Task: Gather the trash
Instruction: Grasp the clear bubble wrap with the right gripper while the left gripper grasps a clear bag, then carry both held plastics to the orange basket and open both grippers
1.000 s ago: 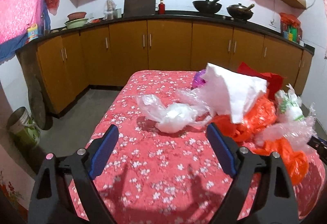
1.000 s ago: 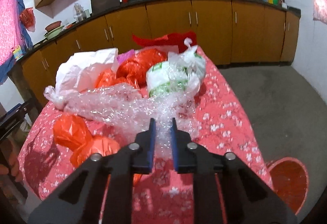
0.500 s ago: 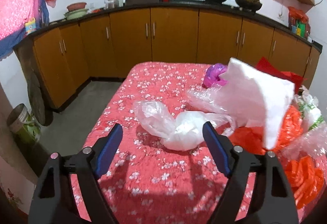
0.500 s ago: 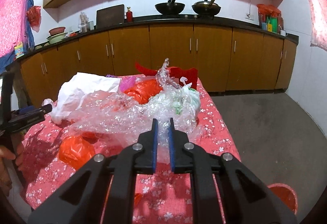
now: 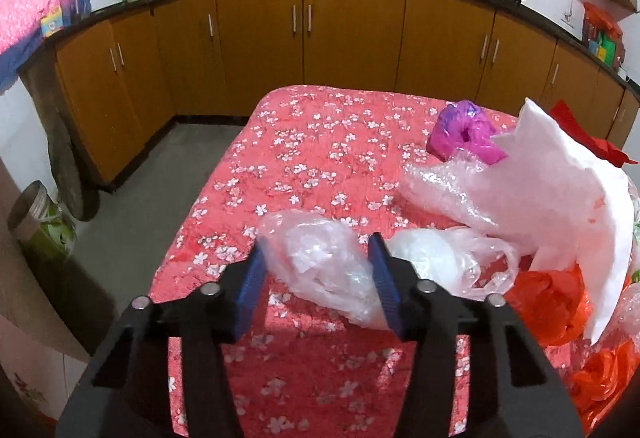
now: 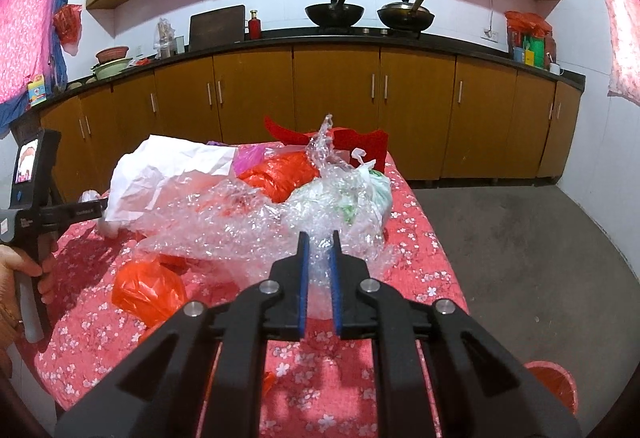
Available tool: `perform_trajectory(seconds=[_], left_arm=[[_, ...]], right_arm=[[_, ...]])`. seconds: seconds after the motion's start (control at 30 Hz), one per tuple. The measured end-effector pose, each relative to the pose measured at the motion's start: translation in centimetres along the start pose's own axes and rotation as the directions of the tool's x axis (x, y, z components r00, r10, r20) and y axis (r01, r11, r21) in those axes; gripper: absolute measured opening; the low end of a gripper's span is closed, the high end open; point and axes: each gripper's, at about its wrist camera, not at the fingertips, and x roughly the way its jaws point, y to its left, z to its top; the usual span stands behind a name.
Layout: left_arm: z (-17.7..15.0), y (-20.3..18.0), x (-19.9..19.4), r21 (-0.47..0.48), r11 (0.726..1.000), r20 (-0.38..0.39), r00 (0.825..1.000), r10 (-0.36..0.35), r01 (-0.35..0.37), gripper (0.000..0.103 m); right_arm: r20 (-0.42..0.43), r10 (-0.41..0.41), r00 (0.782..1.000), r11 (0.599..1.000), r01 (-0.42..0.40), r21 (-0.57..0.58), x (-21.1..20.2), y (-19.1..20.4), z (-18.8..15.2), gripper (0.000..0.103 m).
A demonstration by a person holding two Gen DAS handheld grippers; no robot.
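A table with a red flowered cloth (image 5: 320,142) holds a heap of trash. My left gripper (image 5: 318,252) has its jaws half closed around a clear plastic bag (image 5: 320,262) lying on the cloth. My right gripper (image 6: 319,240) is shut on a sheet of clear bubble wrap (image 6: 240,222) and holds it lifted over the heap. In the heap lie a white paper sheet (image 5: 560,190), a purple bag (image 5: 464,130), orange bags (image 6: 148,290) and a green-printed white bag (image 6: 360,194). The left gripper also shows in the right wrist view (image 6: 94,212), held by a hand.
Brown kitchen cabinets (image 5: 352,34) run behind the table, with woks (image 6: 334,12) on the counter. A red bin (image 6: 552,386) stands on the floor at the table's right. A green bucket (image 5: 44,226) stands on the floor at the left.
My left gripper moved forward to the clear bag and its jaws narrowed around it. My right gripper lifted the bubble wrap higher off the heap.
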Motion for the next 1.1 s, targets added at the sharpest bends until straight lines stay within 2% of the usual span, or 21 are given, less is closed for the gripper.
perform_trajectory(seconds=[0.03, 0.13, 0.47, 0.7, 1.1], left_arm=[[-0.1, 0.0, 0.1, 0.005, 1.0, -0.006, 1.0, -0.012, 0.012, 0.025], [-0.2, -0.1, 0.1, 0.017, 1.0, 0.0, 1.0, -0.004, 0.004, 0.008], [-0.2, 0.7, -5.0, 0.039, 0.999, 0.138, 0.99, 0.004, -0.01, 0.006], [0.4, 0.0, -8.1, 0.068, 0.998, 0.189, 0.982, -0.018, 0.005, 0.006], [2.0, -0.9, -13.5, 0.1, 0.995, 0.292, 0.956, -0.039, 0.01, 0.006]], right_arm=[[0.0, -0.001, 1.0, 1.0, 0.001, -0.001, 0.0, 0.0, 0.0, 0.011], [0.001, -0.008, 1.0, 1.0, 0.008, 0.002, -0.1, 0.0, 0.1, 0.011], [0.024, -0.015, 1.0, 1.0, 0.015, 0.003, -1.7, -0.2, 0.1, 0.011], [0.044, -0.016, 0.999, 1.0, 0.015, 0.025, -3.5, -0.7, 0.7, 0.011], [0.124, -0.005, 0.992, 0.999, -0.001, 0.05, -8.1, -1.2, 2.2, 0.01]])
